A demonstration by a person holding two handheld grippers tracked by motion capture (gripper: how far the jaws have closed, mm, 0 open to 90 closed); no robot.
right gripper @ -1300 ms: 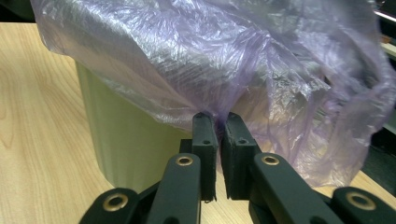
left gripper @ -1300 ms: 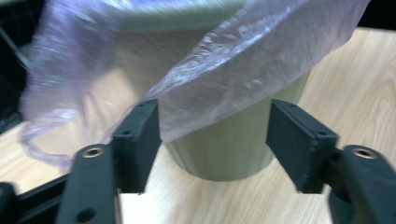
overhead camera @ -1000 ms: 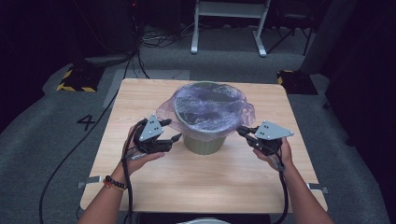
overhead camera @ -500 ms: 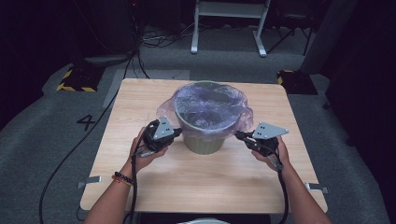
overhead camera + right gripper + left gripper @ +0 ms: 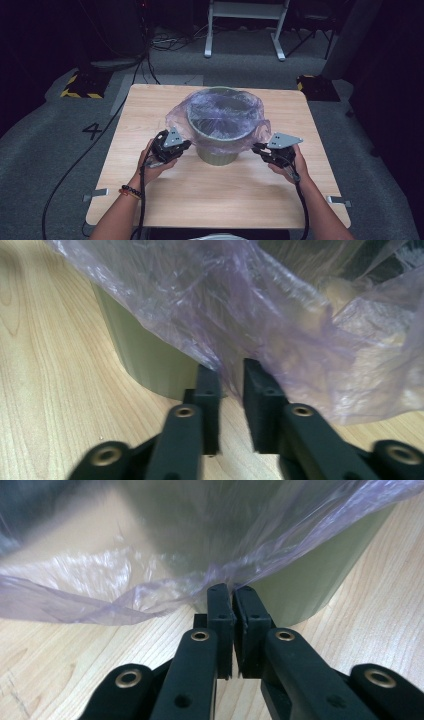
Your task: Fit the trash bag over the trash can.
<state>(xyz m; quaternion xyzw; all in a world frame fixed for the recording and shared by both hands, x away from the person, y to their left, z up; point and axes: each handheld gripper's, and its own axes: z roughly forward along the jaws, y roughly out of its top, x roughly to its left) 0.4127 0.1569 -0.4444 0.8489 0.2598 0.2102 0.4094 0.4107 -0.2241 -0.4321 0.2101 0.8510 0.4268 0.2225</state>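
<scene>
Numeral "4" (dark) on the grey floor (image 5: 93, 131)

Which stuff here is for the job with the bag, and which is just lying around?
For the job:
- plastic bag
- green bin
- left gripper, shut on the bag's edge
- right gripper, jaws apart around the bag

Lying about:
- cables on the floor
- white stand behind the table

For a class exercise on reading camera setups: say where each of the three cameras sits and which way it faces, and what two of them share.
High view: above the person's side, facing forward and down on the table; forearms, left gripper and right gripper show.
Left gripper view: on that gripper, along shut jaws pinching the purple bag.
Right gripper view: on that gripper, along jaws slightly apart with bag film between them.
Shared: both gripper views show the green bin and bag.
</scene>
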